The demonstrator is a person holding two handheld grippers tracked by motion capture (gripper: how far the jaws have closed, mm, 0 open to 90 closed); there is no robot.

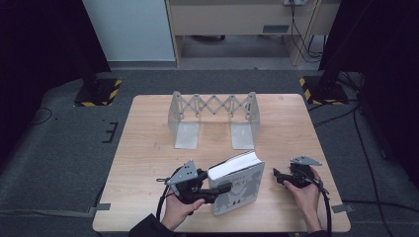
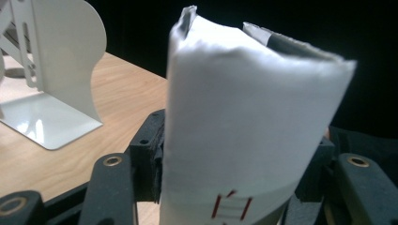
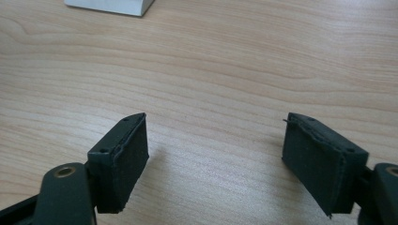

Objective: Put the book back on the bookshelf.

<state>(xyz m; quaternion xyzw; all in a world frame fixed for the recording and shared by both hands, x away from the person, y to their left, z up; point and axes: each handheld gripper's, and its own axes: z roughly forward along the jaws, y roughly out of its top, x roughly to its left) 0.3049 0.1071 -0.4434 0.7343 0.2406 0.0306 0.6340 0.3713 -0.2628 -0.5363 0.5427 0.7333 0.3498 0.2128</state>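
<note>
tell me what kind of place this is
Probably a lab or office set up for recording: a wooden table on grey carpet, dark curtains at the sides, hazard-striped stand bases, and an expandable metal bookend rack.

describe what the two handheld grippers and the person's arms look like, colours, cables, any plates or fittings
Both the left gripper and the right gripper are black, each topped with a grey three-cornered plate and trailing a black cable. Up close, the jaws end in flat rectangular pads of matte black, with brass-coloured rivets at the joints. The left sleeve is dark; the hands are ungloved.
</note>
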